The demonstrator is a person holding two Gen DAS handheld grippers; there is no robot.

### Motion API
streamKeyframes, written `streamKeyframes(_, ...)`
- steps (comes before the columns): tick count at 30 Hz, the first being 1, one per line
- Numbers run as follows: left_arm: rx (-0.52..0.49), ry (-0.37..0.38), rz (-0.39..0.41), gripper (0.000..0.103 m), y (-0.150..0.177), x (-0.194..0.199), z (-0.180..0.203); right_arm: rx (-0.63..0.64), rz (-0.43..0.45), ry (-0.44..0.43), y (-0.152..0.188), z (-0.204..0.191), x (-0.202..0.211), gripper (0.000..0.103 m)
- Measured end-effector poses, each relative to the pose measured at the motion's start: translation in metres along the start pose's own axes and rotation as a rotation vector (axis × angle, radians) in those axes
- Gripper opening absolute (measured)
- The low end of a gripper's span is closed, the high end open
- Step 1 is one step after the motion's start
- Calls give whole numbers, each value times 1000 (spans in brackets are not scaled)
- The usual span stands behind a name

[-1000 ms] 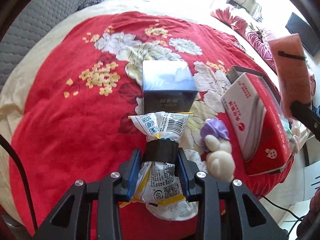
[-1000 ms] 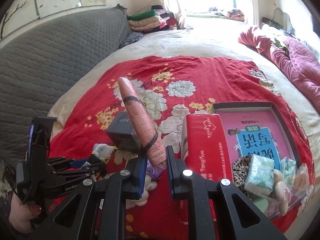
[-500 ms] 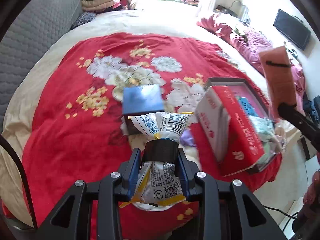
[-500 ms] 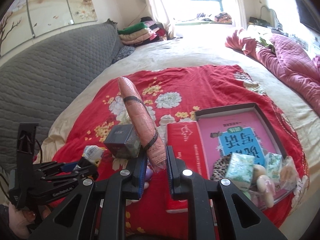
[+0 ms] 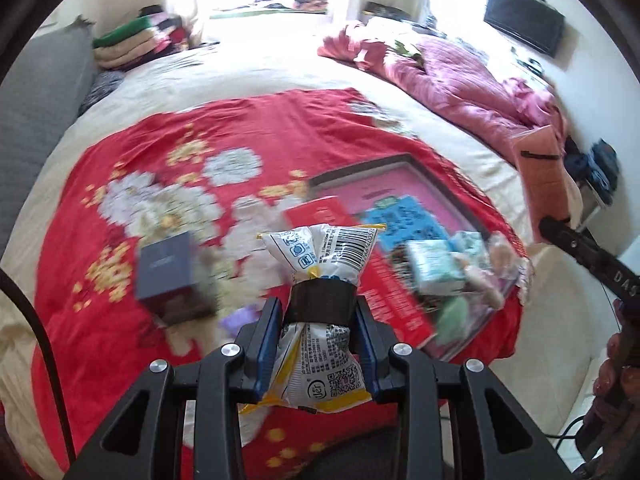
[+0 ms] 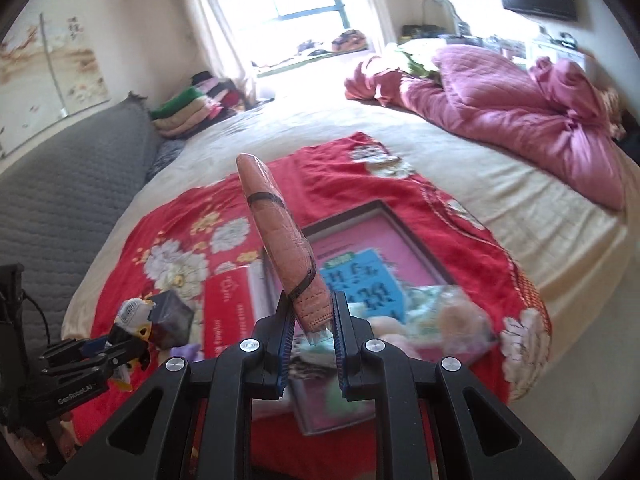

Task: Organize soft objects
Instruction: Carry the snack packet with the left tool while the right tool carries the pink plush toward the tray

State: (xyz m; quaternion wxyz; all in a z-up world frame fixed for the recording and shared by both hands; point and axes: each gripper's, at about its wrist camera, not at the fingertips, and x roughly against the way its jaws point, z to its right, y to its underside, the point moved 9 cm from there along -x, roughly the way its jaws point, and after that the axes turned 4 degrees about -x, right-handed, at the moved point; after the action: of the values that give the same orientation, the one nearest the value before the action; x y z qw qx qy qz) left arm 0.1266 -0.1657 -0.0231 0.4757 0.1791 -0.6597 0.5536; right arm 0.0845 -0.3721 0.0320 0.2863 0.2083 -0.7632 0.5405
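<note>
Red blanket [image 5: 120, 300] edges clear; grippers aloft.

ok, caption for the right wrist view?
Right gripper clamps a wrapped orange pad above the pink-lined tray on a red floral blanket.

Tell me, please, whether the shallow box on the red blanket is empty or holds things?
It holds things. The shallow box has small packets and plush items piled at its near end, over a pink and blue printed sheet.
</note>
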Motion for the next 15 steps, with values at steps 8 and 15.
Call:
streamKeyframes(8,-105,51,-49,36,-21,-37,66,-52,-32,59,11,44,-19,18)
streamKeyframes(15,-139,45,-111,36,-29,-80,87,-55,-105,119,31,64,-50,18)
